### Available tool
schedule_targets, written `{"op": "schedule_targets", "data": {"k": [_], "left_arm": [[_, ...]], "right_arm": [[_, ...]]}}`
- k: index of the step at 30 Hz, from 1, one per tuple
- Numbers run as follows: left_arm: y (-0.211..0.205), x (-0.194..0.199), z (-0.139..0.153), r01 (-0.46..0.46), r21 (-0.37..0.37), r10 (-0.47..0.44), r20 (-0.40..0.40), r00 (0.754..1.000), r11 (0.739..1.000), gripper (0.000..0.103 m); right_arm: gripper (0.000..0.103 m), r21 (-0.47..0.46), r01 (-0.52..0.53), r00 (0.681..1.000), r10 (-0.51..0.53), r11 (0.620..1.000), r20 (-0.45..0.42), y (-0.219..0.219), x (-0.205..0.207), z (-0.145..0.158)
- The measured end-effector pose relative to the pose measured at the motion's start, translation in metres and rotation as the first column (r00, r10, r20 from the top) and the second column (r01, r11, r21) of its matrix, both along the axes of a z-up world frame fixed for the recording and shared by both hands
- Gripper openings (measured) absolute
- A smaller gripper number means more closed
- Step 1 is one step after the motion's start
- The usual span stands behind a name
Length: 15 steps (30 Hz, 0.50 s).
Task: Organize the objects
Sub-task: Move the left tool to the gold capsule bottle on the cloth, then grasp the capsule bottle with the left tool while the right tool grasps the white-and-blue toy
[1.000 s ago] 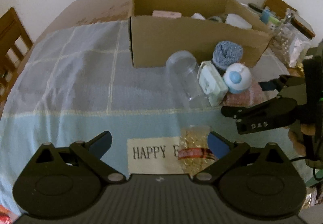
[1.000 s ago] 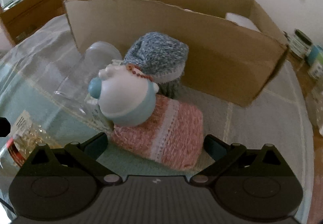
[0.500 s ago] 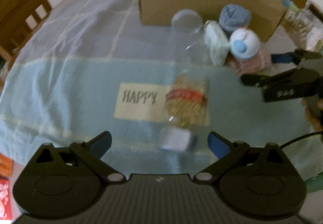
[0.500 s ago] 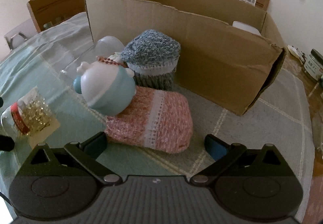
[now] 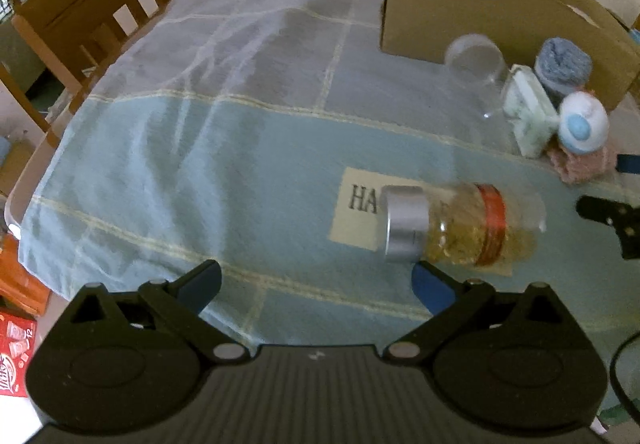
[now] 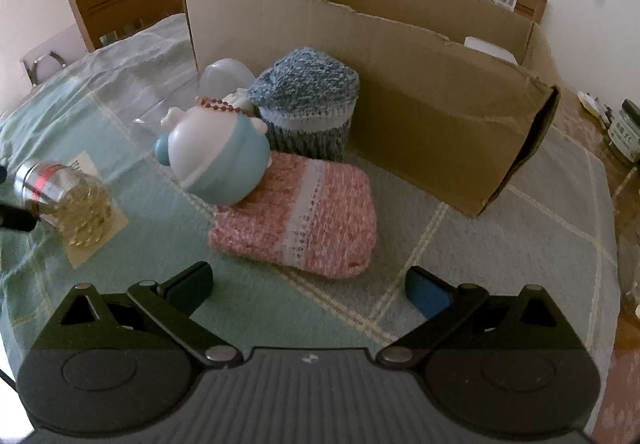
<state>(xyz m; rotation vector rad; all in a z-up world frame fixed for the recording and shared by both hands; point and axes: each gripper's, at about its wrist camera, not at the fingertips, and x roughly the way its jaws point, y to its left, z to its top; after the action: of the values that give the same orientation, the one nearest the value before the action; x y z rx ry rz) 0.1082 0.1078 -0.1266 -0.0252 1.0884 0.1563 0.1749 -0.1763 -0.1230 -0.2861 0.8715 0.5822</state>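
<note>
Both claws gape wide and empty — the left claw (image 5: 316,286) seems to be lining up on the jar (image 5: 460,228) lying just ahead-right of it, the right claw (image 6: 308,290) facing the pink cloth (image 6: 296,215) — next: centre, then close.

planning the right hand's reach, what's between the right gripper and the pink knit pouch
Nothing but bare tablecloth. In the right wrist view the open right gripper hangs just short of the pink knit pouch, with only cloth showing in the stretch between.
</note>
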Motion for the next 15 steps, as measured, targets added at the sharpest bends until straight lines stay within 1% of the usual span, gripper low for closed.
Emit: {"op": "schedule_targets", "data": {"k": [3,5,11,13,15], "left_arm": [[-0.002,0.0,0.0,-0.008,0.019,0.008,0.004,1.0,1.0,0.101],[-0.007,-0.005,0.001,0.009,0.013,-0.009,0.006,1.0,1.0,0.101],[-0.037,-0.019,0.002,0.085,-0.074,-0.085,0.005,0.996,0.994,0.101],[-0.049,-0.019,0.001,0.102,-0.061,-0.101,0.02,0.995,0.993,0.101],[-0.062,-0.018,-0.003,0.108,-0.031,-0.107,0.032,0.994,0.994,0.101]], "right_arm": [[0.103,0.0,0.002,1.0,-0.002,1.0,0.0,-0.003,-0.001,0.001],[0.103,-0.004,-0.001,1.0,0.001,1.0,-0.007,-0.002,0.0,0.001],[0.103,-0.01,-0.032,0.999,0.032,0.999,-0.019,-0.004,0.001,0.003],[0.103,-0.008,-0.044,0.999,0.044,0.999,-0.018,-0.008,0.001,0.004],[0.103,-0.006,-0.058,0.998,0.058,0.998,-0.016,-0.007,0.001,0.003]]}}
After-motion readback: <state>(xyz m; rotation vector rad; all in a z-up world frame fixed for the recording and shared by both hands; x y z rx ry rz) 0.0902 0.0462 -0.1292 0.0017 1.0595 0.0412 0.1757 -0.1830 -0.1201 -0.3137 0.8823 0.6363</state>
